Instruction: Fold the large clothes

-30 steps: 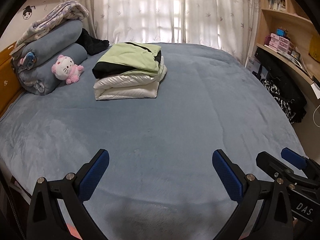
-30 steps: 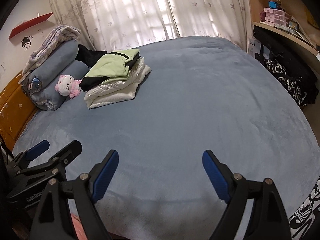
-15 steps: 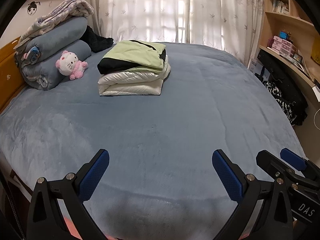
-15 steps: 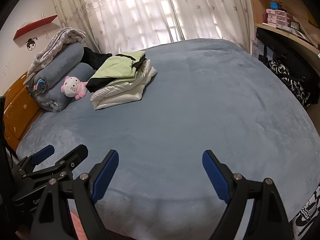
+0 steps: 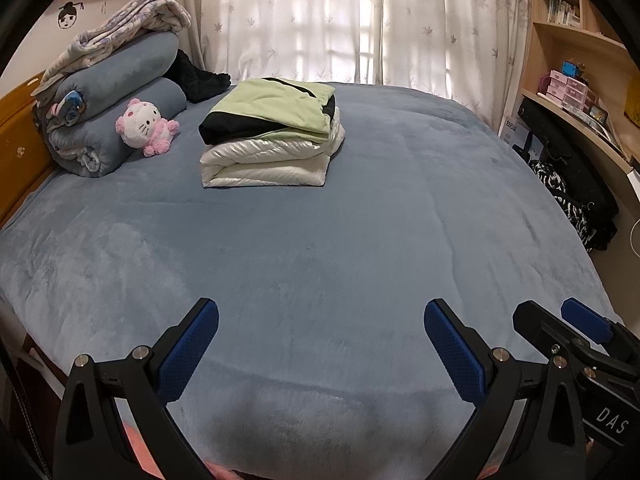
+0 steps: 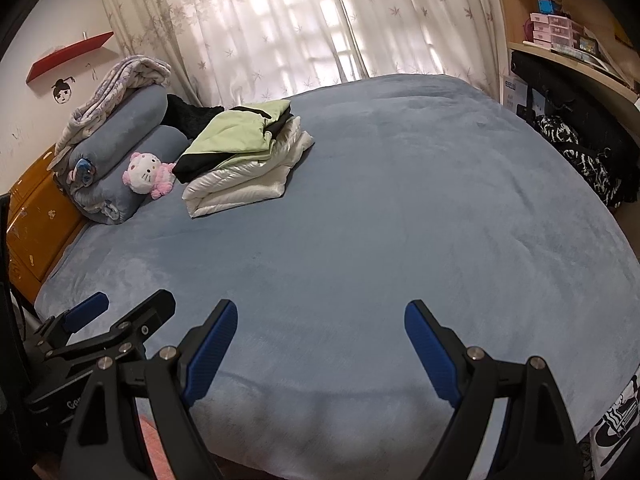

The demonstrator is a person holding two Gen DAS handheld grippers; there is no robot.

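A stack of folded clothes lies far up the blue bed: a green and black garment (image 5: 276, 110) (image 6: 236, 140) on top of a folded shiny white jacket (image 5: 272, 160) (image 6: 244, 184). My left gripper (image 5: 320, 320) is open over the near edge of the bed, with nothing between its blue pads. My right gripper (image 6: 320, 320) is open too and just as empty. Each gripper shows at the side of the other's view. Both are far from the stack.
Rolled blue bedding (image 5: 116, 120) with a patterned blanket and a pink plush cat (image 5: 144, 126) lies at the orange headboard. The blue bed cover (image 5: 360, 220) spreads wide. Black bags (image 5: 568, 176) and wooden shelves stand on the right. Curtains hang behind.
Both views have shifted slightly, so the stack and the bedding sit a little more to the right and lower. The grippers stayed open and nothing on the bed moved.
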